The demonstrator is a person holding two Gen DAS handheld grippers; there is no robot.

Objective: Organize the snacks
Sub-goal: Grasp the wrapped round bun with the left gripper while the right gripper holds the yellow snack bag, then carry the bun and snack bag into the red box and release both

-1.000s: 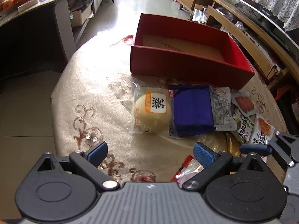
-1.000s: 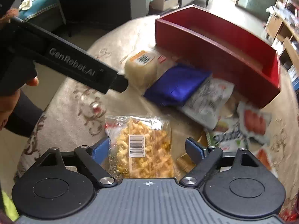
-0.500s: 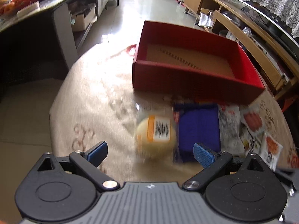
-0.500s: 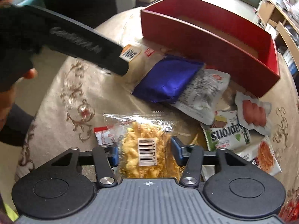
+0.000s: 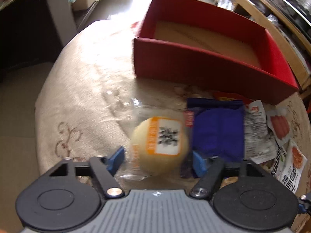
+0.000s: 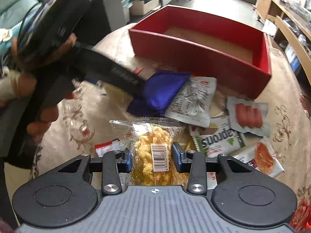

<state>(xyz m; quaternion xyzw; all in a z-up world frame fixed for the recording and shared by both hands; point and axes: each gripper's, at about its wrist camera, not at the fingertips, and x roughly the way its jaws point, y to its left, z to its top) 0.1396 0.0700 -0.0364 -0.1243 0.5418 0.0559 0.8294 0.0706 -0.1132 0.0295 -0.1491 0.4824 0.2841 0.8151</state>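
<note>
Crinkly clear wrap is all the right gripper [image 6: 152, 160] has hold of, its fingers closed on the yellow crisp packet [image 6: 153, 155] low over the worktop [image 6: 81, 116], so I would lift it gently and carry it to the one red box [image 6: 202, 58], which looks empty. Meanwhile the left gripper [image 5: 158, 160] has fingers part-open either side of the wrapped bun [image 5: 160, 143], not clearly pinching; close on its widest part. Loose beside them I count one blue pouch [image 5: 218, 130] and about five small sachets.
</note>
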